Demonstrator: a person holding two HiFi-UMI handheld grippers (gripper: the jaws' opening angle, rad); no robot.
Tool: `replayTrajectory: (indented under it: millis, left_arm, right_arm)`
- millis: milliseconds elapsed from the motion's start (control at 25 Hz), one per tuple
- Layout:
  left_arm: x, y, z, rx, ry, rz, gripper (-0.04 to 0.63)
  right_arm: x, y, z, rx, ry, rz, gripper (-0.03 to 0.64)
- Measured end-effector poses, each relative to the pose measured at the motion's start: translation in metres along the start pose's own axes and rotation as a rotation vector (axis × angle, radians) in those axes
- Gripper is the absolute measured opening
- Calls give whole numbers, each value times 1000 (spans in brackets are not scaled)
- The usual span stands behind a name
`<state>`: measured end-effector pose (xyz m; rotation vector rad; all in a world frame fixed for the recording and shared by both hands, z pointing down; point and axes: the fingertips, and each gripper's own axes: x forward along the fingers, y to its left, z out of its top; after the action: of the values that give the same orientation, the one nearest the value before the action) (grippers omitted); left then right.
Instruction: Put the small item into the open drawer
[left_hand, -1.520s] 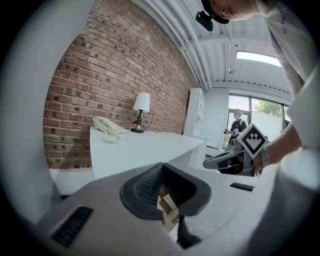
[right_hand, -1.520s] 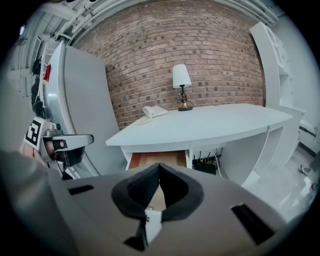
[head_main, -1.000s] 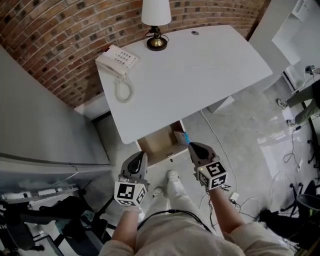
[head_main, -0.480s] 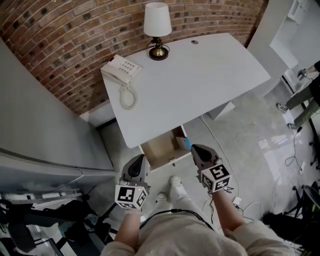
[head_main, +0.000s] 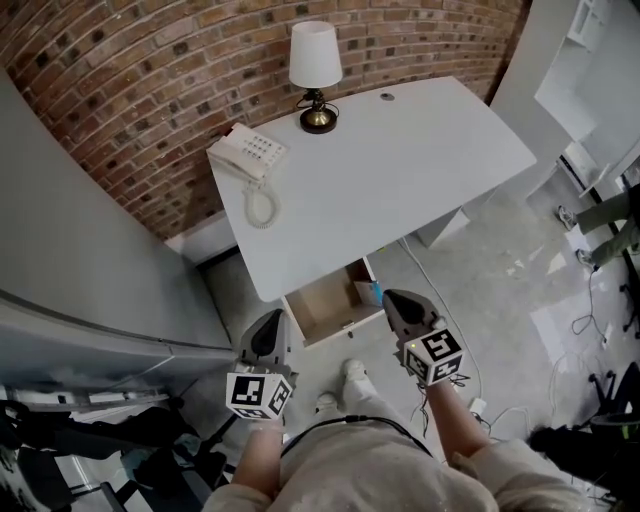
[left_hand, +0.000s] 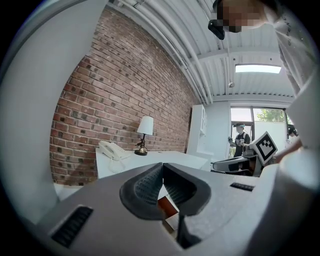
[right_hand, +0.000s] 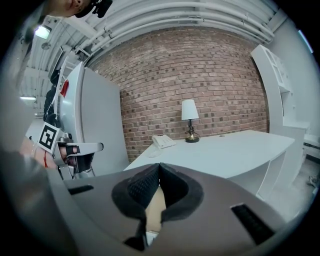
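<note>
Under the front edge of the white desk (head_main: 400, 160) the wooden drawer (head_main: 322, 304) stands pulled open. A small white and blue item (head_main: 368, 290) lies at the drawer's right end. My left gripper (head_main: 270, 322) hangs just in front of the drawer's left corner, its tips together and nothing between them (left_hand: 163, 166). My right gripper (head_main: 390, 298) is at the drawer's right front corner, next to the item, also shut and holding nothing (right_hand: 159, 166). Brown drawer wood (right_hand: 156, 205) shows behind the right jaws.
A lamp (head_main: 315, 75) and a corded phone (head_main: 250, 155) stand at the back of the desk, against the brick wall (head_main: 150, 90). A tall grey cabinet (head_main: 80, 270) is on the left. Cables (head_main: 470, 400) lie on the floor to the right, and my shoes (head_main: 345, 375) are below the drawer.
Both grippers have risen a little in front of the drawer and stay shut. The head view has tilted, so the desk and drawer sit lower in the frame.
</note>
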<state>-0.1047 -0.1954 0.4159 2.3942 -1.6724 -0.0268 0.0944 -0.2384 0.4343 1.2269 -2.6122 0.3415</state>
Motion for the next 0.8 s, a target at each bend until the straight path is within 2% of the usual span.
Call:
replayTrajectory:
  millis: [800]
  left_arm:
    - [-16, 12, 47, 28, -69, 33, 6]
  right_arm:
    - [-9, 6, 46, -2, -102, 6, 5]
